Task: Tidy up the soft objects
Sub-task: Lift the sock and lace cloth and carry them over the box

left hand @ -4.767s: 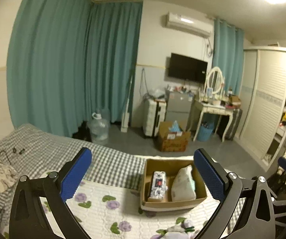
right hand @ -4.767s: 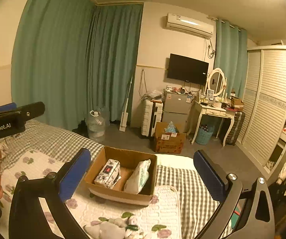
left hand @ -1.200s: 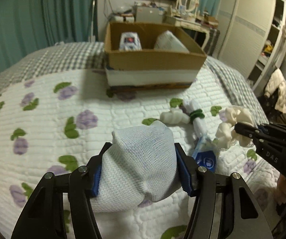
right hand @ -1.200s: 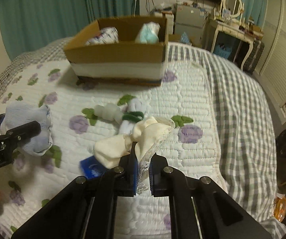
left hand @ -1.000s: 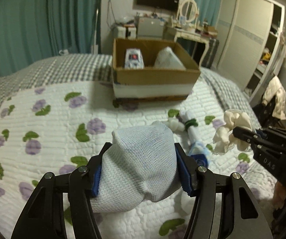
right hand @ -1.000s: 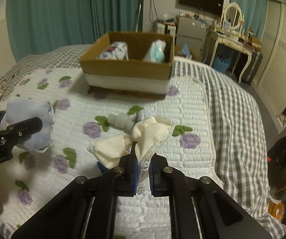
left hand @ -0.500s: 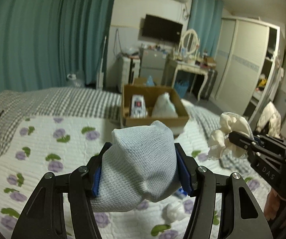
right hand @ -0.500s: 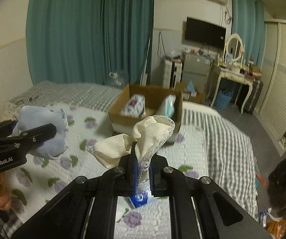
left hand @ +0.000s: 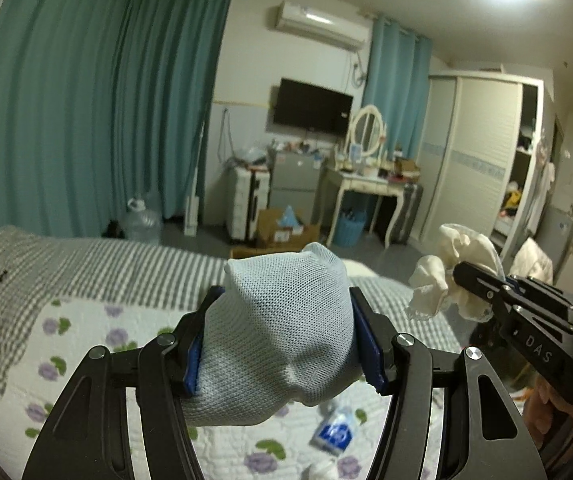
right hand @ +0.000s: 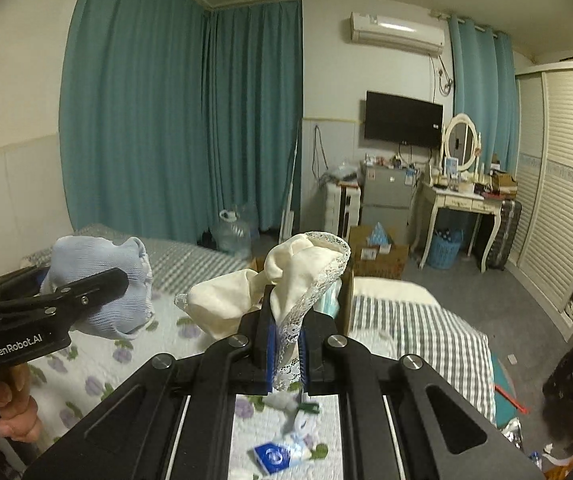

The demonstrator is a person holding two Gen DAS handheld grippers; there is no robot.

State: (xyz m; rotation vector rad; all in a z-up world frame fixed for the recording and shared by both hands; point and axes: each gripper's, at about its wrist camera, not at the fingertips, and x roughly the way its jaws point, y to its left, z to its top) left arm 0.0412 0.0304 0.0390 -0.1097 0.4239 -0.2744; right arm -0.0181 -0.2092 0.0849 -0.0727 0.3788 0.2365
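My left gripper is shut on a pale blue knitted sock bundle, held high above the bed; it also shows at the left of the right wrist view. My right gripper is shut on a cream lace-trimmed cloth, also raised; it shows at the right of the left wrist view. The cardboard box on the bed is almost wholly hidden behind the held items; only a sliver of its edge shows.
On the flowered quilt below lie a blue-and-white packet and a white rolled item with a green band. Beyond the bed are teal curtains, a water jug, a floor box, a dressing table and a wardrobe.
Both grippers have risen higher and tilted up with their cloths. The bed and cardboard box have dropped low in view, the box now hidden behind the held items.
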